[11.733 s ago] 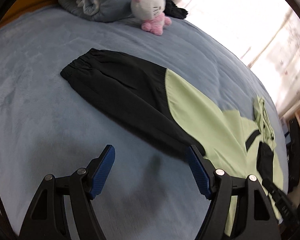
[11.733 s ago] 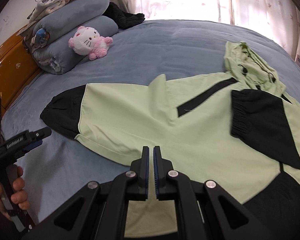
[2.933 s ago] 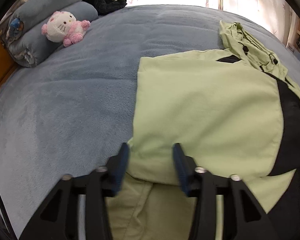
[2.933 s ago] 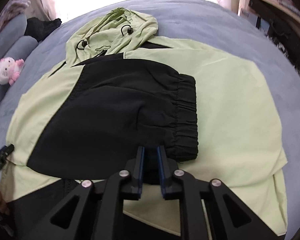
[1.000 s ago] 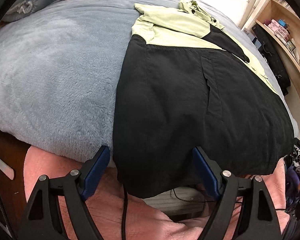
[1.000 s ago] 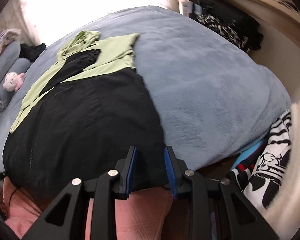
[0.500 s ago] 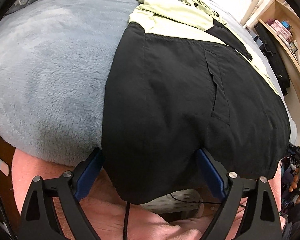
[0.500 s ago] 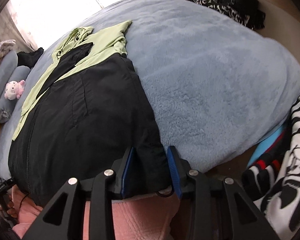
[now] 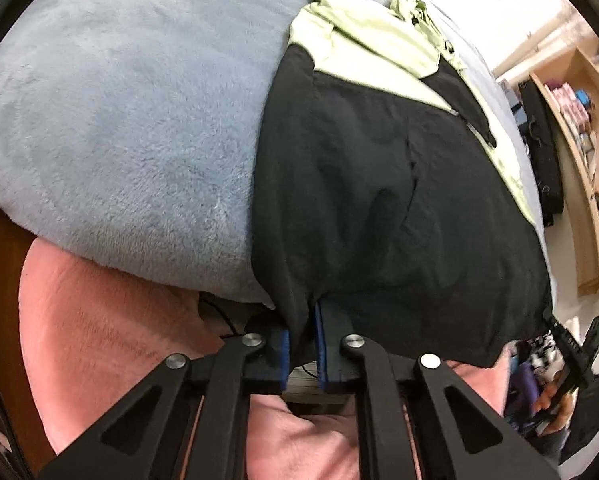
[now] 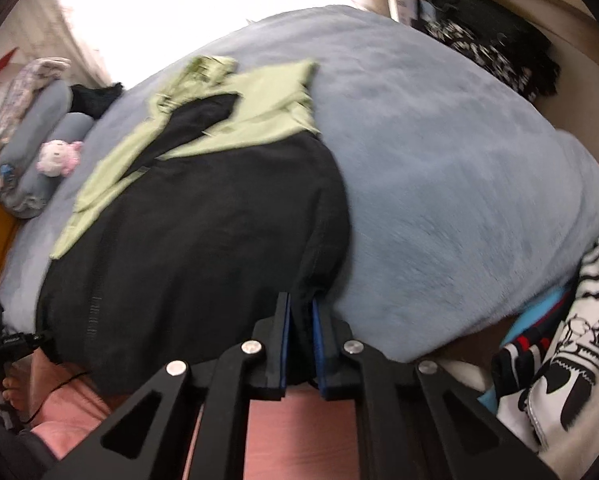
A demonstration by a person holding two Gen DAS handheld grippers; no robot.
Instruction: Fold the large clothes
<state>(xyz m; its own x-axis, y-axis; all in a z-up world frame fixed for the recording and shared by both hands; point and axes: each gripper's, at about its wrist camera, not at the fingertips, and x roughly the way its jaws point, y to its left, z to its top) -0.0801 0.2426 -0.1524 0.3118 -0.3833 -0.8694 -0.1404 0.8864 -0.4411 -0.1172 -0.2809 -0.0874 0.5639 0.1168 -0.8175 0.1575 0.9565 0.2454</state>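
Note:
A large black and light-green jacket [image 9: 379, 200] [image 10: 199, 240] lies flat on the grey-blue bed blanket [image 9: 119, 120] [image 10: 439, 160]. Its hood end is far away and its black hem hangs over the near edge. My left gripper [image 9: 302, 320] is shut on the hem's left corner, with black cloth pinched between the blue pads. My right gripper [image 10: 300, 304] is at the hem's right corner. Its jaws are closing, and the pads press on the black cloth between them. The cloth hides the fingertips' inner faces.
A pink plush toy [image 10: 57, 158] and rolled bedding [image 10: 31, 128] sit at the far left of the bed. Pink fabric [image 9: 99, 340] lies below the bed's edge. Wooden shelves [image 9: 579, 120] stand to the right. A black-and-white patterned cloth [image 10: 571, 360] lies beside the bed.
The left jaws, wide apart around the hem half a second ago, have shut on its left corner. The right jaws have narrowed onto the right corner.

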